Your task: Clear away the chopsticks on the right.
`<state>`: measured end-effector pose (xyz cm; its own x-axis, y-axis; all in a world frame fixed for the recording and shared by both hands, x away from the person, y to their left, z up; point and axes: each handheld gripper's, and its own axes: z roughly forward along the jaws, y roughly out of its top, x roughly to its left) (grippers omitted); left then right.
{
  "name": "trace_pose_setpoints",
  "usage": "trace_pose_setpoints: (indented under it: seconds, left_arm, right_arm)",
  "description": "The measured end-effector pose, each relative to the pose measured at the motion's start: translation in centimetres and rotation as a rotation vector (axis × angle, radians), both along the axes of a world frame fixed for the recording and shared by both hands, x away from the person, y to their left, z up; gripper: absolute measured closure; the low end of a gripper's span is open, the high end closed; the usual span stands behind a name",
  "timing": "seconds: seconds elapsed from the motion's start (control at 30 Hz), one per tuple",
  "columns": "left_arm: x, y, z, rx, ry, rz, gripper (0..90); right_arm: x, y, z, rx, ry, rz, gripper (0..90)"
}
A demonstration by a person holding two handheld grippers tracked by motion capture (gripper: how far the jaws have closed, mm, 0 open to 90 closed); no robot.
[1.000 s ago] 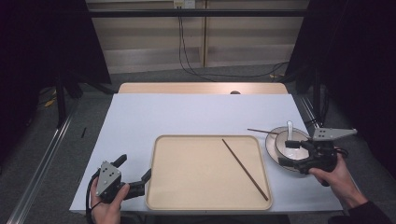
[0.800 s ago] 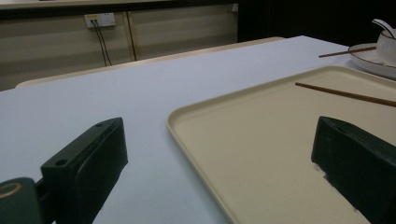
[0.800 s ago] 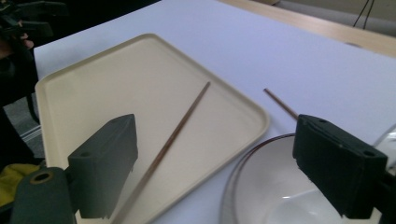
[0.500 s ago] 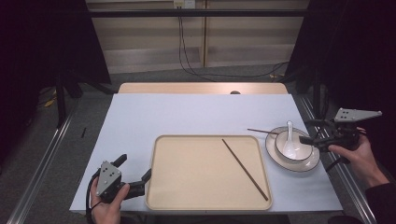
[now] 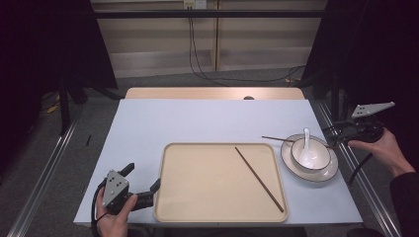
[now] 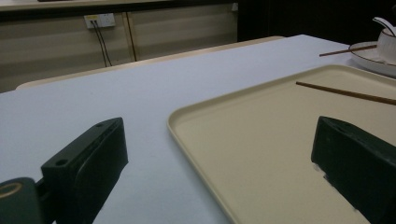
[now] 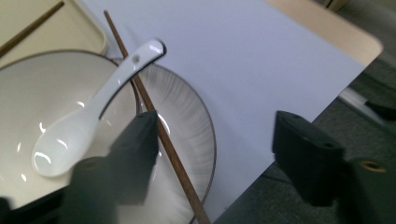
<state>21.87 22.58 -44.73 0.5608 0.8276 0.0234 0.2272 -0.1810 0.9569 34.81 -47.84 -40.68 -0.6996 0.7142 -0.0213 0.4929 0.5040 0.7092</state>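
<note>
While right gripper is held at right edge of high view, jaws just closing, half open, nothing gripped (chopstick seen between them in right gripper view, untouched). Chopstick laid across plate rim beside bowl, spoon inside. Left gripper rested lower left, jaws wide, empty, at tray corner.

Spoon in bowl, right of tray.

A beige tray is lying on a pale lavender-white table cover. At its three o'clock, a white bowl and spoon are showing dark rims; the plate is carrying fine grey radial lines. Both chopsticks are showing dark brown.
</note>
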Motion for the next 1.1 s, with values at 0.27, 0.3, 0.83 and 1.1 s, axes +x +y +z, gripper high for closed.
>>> trace_pose_setpoints:
  seconds: [0.27,0.3,0.83,1.1]
  left_arm:
    - [0.0,0.0,0.0,-0.005,-0.003,-0.002,3.6]
    - [0.0,-0.1,0.0,0.002,-0.006,-0.003,3.6]
    - [-0.1,0.1,0.1,-0.008,-0.013,0.002,3.2]
    - [0.0,0.1,0.1,-0.007,-0.011,-0.005,3.3]
  right_arm:
    - [0.7,0.8,-1.8,-0.097,0.094,0.095,56.5]
    - [0.8,0.9,-1.9,-0.101,0.099,0.123,59.6]
    - [1.9,3.0,-3.7,-0.193,0.162,0.203,79.9]
    - [1.5,2.9,-3.5,-0.186,0.186,0.179,84.6]
